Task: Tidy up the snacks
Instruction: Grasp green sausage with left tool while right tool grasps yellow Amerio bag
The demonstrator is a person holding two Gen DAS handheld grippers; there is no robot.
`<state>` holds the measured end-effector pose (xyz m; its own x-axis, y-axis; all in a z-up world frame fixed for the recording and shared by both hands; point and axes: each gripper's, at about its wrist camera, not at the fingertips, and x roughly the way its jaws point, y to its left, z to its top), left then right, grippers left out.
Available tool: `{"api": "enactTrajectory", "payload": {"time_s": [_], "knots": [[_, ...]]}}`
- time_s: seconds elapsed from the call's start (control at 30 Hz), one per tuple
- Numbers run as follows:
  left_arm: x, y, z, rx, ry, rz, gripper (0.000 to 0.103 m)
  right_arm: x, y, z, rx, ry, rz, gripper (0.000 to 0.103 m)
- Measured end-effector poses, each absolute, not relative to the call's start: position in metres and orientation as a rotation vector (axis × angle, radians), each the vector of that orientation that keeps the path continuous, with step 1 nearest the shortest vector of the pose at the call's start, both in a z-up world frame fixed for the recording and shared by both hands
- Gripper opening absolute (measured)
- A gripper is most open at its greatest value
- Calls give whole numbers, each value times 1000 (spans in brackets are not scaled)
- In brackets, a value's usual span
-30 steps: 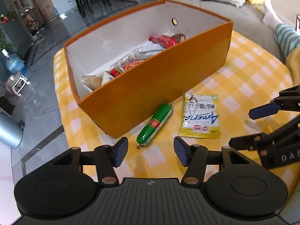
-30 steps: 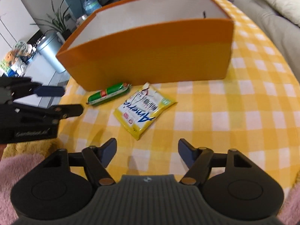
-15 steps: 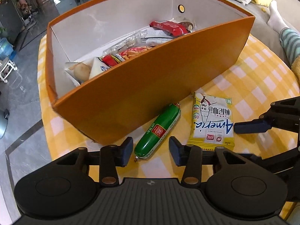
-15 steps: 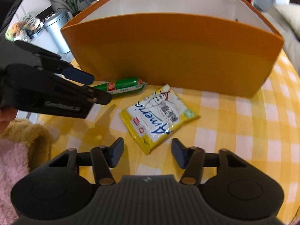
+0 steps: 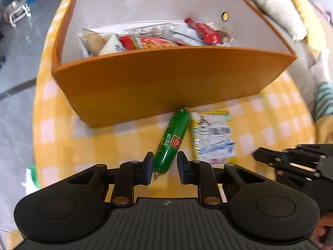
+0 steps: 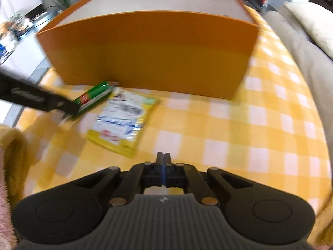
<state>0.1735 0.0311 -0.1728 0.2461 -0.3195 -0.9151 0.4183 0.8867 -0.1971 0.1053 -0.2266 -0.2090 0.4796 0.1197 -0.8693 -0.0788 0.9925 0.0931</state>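
Note:
A green sausage stick [image 5: 171, 139] lies on the yellow checked tablecloth, its far end against the orange box [image 5: 166, 83]. My left gripper [image 5: 164, 162] is closing on the stick's near end, and both pads touch its sides. Right beside the stick lies a yellow and white snack packet [image 5: 214, 137]. In the right wrist view the packet [image 6: 122, 120] sits ahead and to the left of my right gripper [image 6: 164, 158]. That gripper's jaws are closing, its pads meet, and nothing is between them. The left gripper [image 6: 70, 107] reaches the sausage [image 6: 95, 94] from the left.
The orange box [image 6: 149, 48] holds several wrapped snacks [image 5: 158, 39]. A grey sofa with pillows [image 5: 270, 16] stands beyond the table's right edge, with a person's striped leg [image 5: 323, 102] beside it. The round table drops to floor [image 5: 16, 104] on the left.
Both grippers' jaws have narrowed from wide apart. The left one has come down over the green sausage and closed on its near end. The right one has shut empty.

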Motion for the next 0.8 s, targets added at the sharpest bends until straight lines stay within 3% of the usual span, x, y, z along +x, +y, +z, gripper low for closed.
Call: {"api": "enactTrajectory", "payload": {"time_s": [0.17, 0.23, 0.27, 0.57, 0.8], "knots": [[170, 26, -172, 108, 1224, -509, 27, 106, -229, -199, 107, 1021, 132, 7], [171, 21, -170, 184, 1182, -509, 30, 106, -218, -196, 115, 1002, 163, 33], [171, 18, -169, 211, 1166, -522, 32, 106, -214, -194, 115, 989, 174, 36], [187, 3, -185, 233, 1188, -574, 33, 112, -205, -193, 142, 985, 189, 47], [186, 30, -184, 132, 1269, -414, 27, 119, -197, -195, 167, 963, 188, 70]]}}
